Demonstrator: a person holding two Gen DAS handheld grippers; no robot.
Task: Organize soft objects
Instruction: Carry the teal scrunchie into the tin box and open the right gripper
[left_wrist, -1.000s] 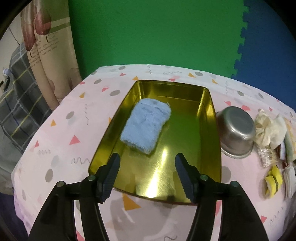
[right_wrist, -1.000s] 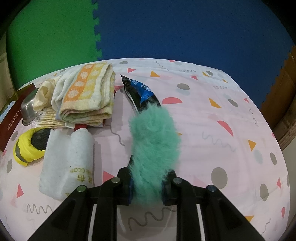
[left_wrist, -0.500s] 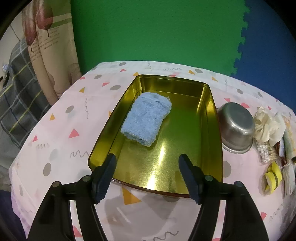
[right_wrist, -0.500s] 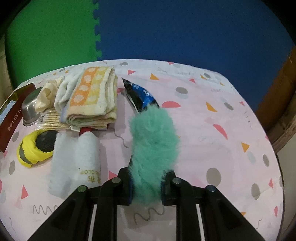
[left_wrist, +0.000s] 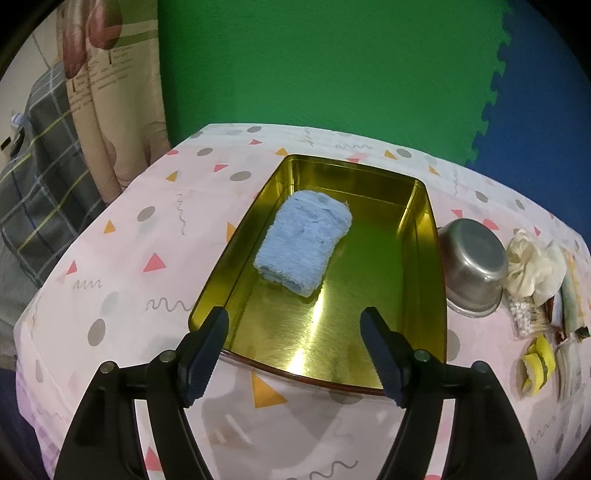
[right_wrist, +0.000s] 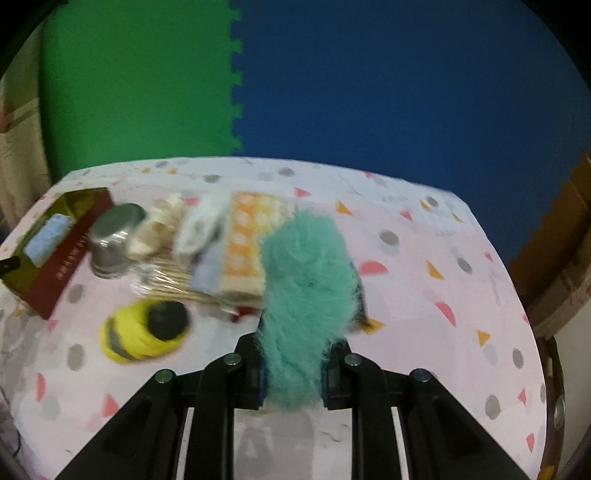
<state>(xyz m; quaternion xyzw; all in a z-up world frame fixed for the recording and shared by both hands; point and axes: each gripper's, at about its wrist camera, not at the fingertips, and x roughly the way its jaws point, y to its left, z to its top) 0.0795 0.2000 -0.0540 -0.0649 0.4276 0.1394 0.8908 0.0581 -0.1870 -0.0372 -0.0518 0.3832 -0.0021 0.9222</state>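
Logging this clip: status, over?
Left gripper open, jaws just widened, empty. Right gripper shut on green fluffy piece. Blue cloth in tin. Path clear.

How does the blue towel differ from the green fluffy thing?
The blue towel lies folded inside the gold tin, while the green fluffy thing is clamped in the right gripper. The towel is short-looped, the fluffy thing long-haired. Both look soft.

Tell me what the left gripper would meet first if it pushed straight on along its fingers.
Probably the bare floor of the gold tin, short of the blue towel; the left gripper is open and empty.
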